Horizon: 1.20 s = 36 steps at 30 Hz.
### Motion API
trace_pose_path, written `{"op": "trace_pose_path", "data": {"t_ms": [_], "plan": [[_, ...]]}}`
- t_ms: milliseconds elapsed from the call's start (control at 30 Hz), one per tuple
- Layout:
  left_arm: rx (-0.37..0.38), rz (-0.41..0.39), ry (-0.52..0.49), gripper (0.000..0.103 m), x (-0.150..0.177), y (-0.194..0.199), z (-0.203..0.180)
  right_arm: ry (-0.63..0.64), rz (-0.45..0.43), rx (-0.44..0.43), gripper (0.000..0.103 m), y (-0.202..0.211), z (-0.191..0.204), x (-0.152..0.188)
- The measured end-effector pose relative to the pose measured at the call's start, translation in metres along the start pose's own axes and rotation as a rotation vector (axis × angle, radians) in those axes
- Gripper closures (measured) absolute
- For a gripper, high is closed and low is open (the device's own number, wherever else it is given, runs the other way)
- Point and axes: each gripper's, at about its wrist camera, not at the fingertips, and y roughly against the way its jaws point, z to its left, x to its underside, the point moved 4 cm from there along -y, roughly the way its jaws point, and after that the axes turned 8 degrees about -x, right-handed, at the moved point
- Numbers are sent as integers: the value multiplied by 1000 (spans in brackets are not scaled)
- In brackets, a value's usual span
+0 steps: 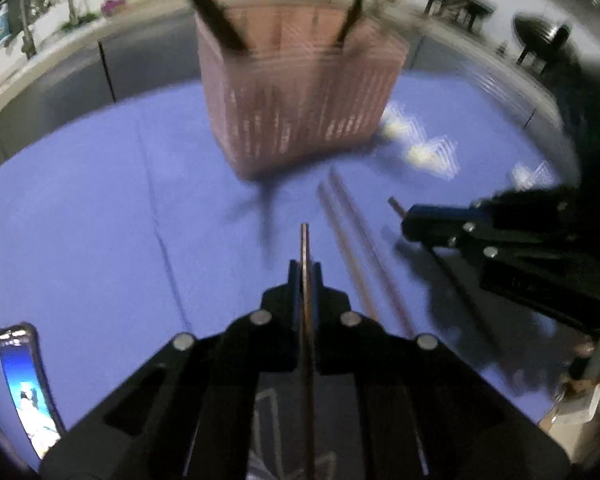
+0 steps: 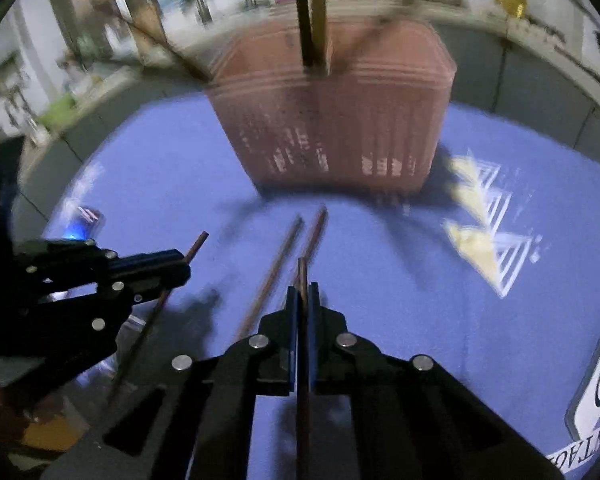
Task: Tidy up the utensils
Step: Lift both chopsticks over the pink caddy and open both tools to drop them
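Each gripper holds one thin brown chopstick: the left gripper (image 1: 305, 276) is closed narrow on the left chopstick (image 1: 304, 248), whose tip sticks out forward between the fingers, and the right gripper (image 2: 303, 296) is closed in the same way on the right chopstick (image 2: 302, 272). Two more chopsticks (image 1: 352, 248) lie side by side on the blue surface (image 1: 100, 200), between the two grippers and pointing toward the holder. The pink slotted utensil holder (image 1: 300, 92) stands upright just beyond their far ends; dark sticks (image 1: 212, 8) already lean out of its open top. The frames are blurred, so it cannot be told how many sticks are inside. The step in hand seems to be the carrying of the held chopsticks to the holder. To do it well, each stick should be raised above the rim and turned nearly vertical before it goes down — a slanted entry could catch the rim or push the light holder over. The two grippers are near each other, so it is safer to insert one stick first and then the other. The sticks already standing in the holder should be avoided — a free corner of the opening is the better target. At the edges, a phone (image 1: 24, 384) lies on the left, and a white printed pattern (image 2: 484, 236) marks the surface on the right.
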Motion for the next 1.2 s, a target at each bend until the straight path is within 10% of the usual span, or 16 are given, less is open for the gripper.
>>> {"op": "trace_pose_path", "data": {"t_ms": [333, 633, 1000, 1200], "plan": [[40, -342, 35, 99, -29, 131, 8, 184, -444, 22, 98, 131, 65, -23], [40, -338, 30, 99, -38, 136, 10, 157, -465, 27, 98, 140, 58, -35], [-56, -621, 45, 99, -162, 219, 7, 198, -735, 44, 98, 197, 83, -161], [-151, -662, 82, 99, -193, 168, 14, 217, -777, 130, 98, 148, 61, -176]]}}
